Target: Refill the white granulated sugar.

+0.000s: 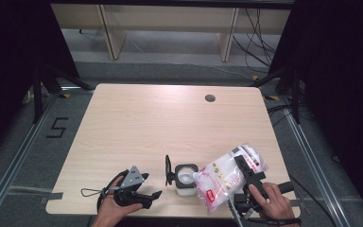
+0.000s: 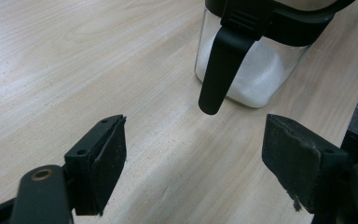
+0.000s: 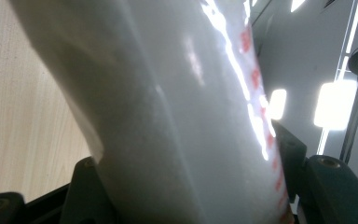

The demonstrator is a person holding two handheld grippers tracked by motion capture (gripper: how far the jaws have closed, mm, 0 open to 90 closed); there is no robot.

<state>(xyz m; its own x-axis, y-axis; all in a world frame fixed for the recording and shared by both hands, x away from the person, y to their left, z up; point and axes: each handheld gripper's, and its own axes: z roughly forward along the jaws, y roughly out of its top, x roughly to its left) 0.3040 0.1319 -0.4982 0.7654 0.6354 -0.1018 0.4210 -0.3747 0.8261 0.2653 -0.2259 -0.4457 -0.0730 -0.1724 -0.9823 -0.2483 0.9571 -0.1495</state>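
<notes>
A clear plastic bag of white grains with red print [image 1: 227,177] is tilted, its open corner over a small clear jar [image 1: 185,181] near the table's front edge. My right gripper [image 1: 246,171] is shut on the bag, whose white bulk [image 3: 168,116] sits between the jaws in the right gripper view. The jar holds white grains [image 2: 256,74] and has a black rim with its black lid [image 1: 168,169] flipped up on the left; a black latch [image 2: 221,65] hangs down its side. My left gripper [image 2: 193,163] stands open just left of the jar, [image 1: 146,182] with nothing between its pads.
The light wooden table [image 1: 146,123] has a round cable hole [image 1: 210,98] at the back right. A looped cord [image 1: 92,192] trails from the left gripper by the front edge. Shelving legs and cables stand on the floor beyond the table.
</notes>
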